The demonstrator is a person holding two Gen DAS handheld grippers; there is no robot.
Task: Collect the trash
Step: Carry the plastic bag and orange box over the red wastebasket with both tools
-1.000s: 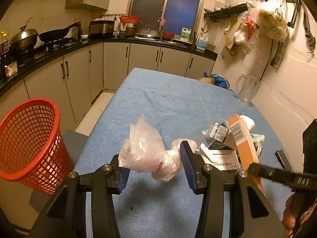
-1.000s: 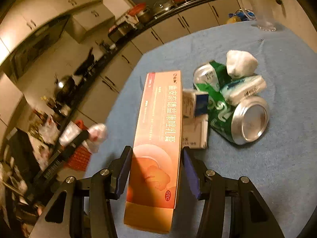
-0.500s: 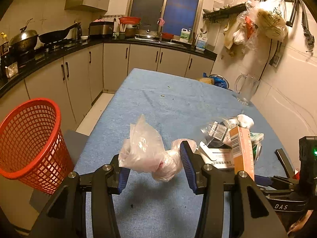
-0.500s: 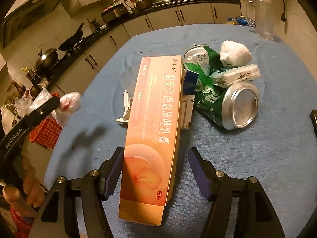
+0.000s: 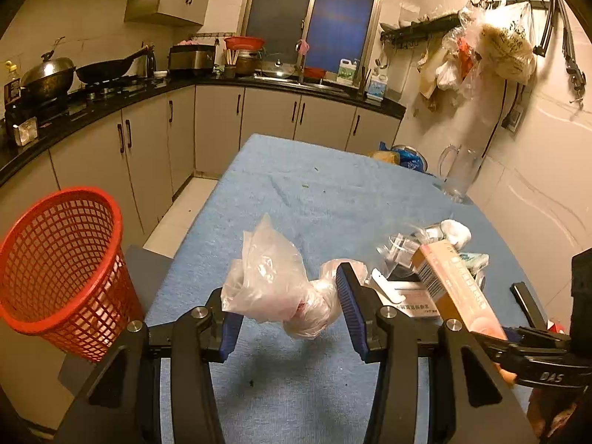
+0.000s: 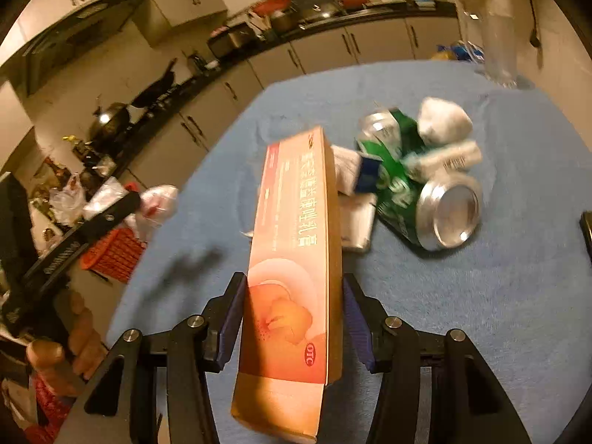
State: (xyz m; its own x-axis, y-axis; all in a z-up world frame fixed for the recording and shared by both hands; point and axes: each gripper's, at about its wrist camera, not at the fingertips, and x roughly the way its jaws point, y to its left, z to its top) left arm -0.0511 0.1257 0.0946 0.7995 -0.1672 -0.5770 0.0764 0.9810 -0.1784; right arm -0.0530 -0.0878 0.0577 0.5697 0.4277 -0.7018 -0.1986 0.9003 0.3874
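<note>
My left gripper (image 5: 288, 310) is shut on a crumpled clear plastic bag (image 5: 266, 281) and holds it above the blue table (image 5: 314, 199). A red mesh basket (image 5: 59, 259) stands on the floor to its left. In the right wrist view my right gripper (image 6: 292, 318) has a long orange box (image 6: 296, 259) between its pads. Its jaws are closing, both pads lie against the box's sides, and the box tilts up off the cloth. Beyond the box lie two crushed green cans (image 6: 425, 199), a white paper wad (image 6: 444, 118), a tissue pack (image 6: 444, 159) and flat white packets (image 6: 355, 222).
A glass jug (image 5: 458, 174) stands at the table's far right by the wall. A black flat object (image 5: 525, 303) lies at the right edge. Kitchen cabinets and a counter with pans run along the left and back. A person's hand (image 6: 66, 347) grips the left tool.
The right jaws stood wider around the box half a second ago and have closed on it again. The box has tilted to the left. The left gripper and bag have not moved.
</note>
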